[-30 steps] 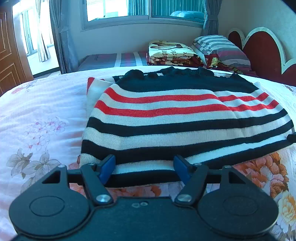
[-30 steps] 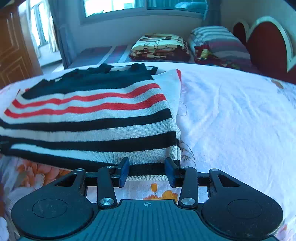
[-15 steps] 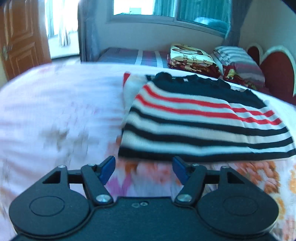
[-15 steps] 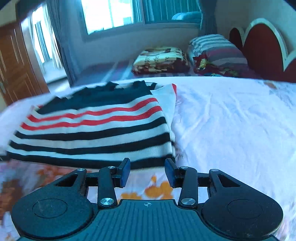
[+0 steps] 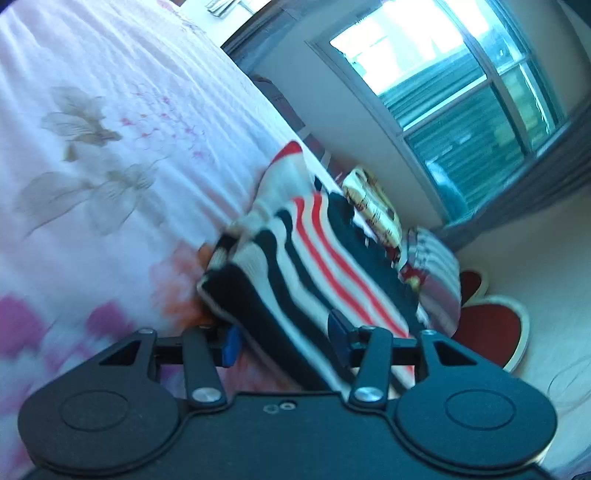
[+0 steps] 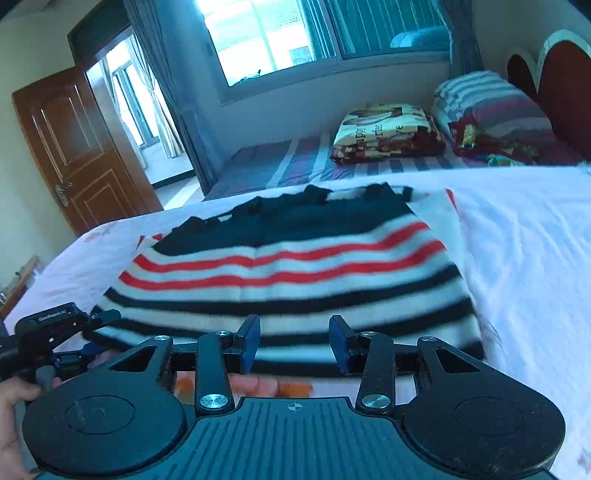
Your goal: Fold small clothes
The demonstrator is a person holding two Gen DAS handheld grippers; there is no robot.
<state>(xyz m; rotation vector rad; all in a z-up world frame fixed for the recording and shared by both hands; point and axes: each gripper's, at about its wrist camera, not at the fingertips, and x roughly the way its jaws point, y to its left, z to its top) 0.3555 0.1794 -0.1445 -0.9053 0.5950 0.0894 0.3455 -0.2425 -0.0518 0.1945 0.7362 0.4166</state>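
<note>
The left hand-held gripper [image 5: 282, 341], rolled to its side, stands wide open around the corner of the striped sweater [image 6: 288, 273] on the bed [image 6: 528, 266]. The right hand-held gripper [image 6: 294, 343] hovers open at the near hem, holding nothing.

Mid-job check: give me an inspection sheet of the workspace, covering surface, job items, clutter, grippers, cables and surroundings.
Surface: bed with a pale floral cover, wrinkled.
Job's things: striped sweater, folded flat on the bed; near left corner looks bunched or lifted in the left wrist view, blurred.
Clutter: folded blanket and striped pillow on a second bed behind.
Grippers: left hand-held gripper open, rolled sideways, sweater edge between its fingers; right hand-held gripper open at the sweater's near hem, gripping nothing.
Cables: nothing seen.
Surroundings: window with curtains, open wooden door, red headboard.
</note>
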